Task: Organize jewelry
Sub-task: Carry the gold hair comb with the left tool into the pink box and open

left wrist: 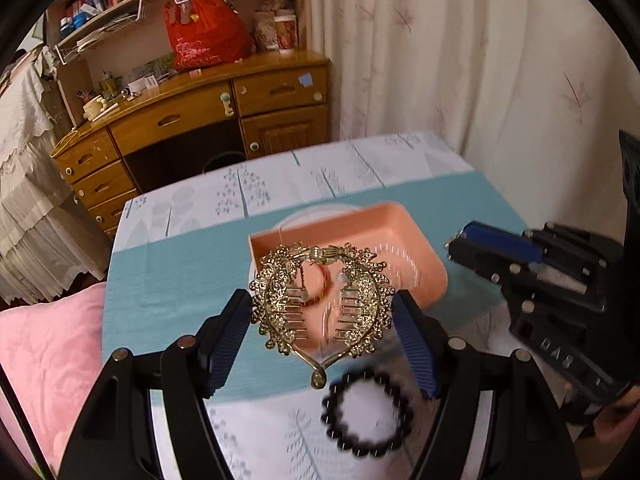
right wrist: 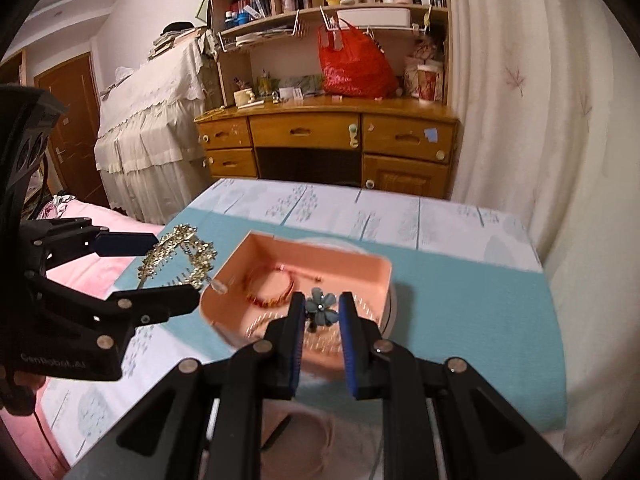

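My left gripper [left wrist: 322, 304] is shut on a gold, ornate hair comb [left wrist: 280, 300], which hangs above the table in front of a pink tray [left wrist: 320, 226]. In the right wrist view the comb [right wrist: 176, 256] sits between the left gripper's [right wrist: 176, 268] fingers, left of the tray [right wrist: 312, 250]. My right gripper [right wrist: 322, 302] is shut on a small blue flower ornament [right wrist: 320, 308] over the tray's near edge. A red bracelet [right wrist: 269, 290] lies inside the tray. A black bead bracelet [left wrist: 366, 414] rests on the cloth below the comb. The right gripper [left wrist: 456, 242] shows right of the tray.
The table wears a teal and white leaf-print cloth [left wrist: 180, 272]. Pink bedding [left wrist: 48, 340] lies to its left. A wooden desk [right wrist: 320, 132] with a red bag [right wrist: 352, 64] stands beyond the far edge, and a pale curtain [right wrist: 540, 120] hangs on the right.
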The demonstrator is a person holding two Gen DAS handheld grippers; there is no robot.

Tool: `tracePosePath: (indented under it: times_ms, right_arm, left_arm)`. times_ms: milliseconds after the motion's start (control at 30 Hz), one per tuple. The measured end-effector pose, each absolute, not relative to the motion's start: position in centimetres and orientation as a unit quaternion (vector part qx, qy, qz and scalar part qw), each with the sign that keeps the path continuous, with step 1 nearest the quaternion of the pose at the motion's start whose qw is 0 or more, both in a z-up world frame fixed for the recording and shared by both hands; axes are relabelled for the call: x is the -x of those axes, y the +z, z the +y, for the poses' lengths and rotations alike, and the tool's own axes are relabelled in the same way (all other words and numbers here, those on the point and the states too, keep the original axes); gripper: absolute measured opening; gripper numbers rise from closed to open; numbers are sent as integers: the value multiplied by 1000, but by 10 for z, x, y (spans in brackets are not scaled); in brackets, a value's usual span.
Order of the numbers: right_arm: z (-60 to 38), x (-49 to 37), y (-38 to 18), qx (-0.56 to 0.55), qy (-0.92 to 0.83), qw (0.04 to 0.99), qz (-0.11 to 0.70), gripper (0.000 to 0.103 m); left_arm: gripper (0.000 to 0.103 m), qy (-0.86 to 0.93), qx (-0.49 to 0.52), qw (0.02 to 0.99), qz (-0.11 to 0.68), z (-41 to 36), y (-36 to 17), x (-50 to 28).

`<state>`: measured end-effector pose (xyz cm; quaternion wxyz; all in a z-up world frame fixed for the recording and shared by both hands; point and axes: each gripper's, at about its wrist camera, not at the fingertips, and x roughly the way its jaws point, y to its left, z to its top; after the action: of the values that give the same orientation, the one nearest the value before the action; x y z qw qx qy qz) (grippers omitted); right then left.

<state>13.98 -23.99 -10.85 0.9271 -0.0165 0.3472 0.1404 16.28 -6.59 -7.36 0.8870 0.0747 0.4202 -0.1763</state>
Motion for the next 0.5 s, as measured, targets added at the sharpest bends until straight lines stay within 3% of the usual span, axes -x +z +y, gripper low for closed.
tracePosePath:
  times_ms: [233,333,500]
  right_arm:
    - [-240,-163,-107,7,153,927,341,17]
    - [-239,-173,-116,10,148,917,370,29]
    - [-245,-170,-126,13,141,912,385,29]
  left_arm:
    - [72,-154,-57,897,411,-71,-75,-187]
    - [83,-140,-51,887,437,-69,-86,-194]
    - [90,-135,-41,885,444,-63,-92,-193]
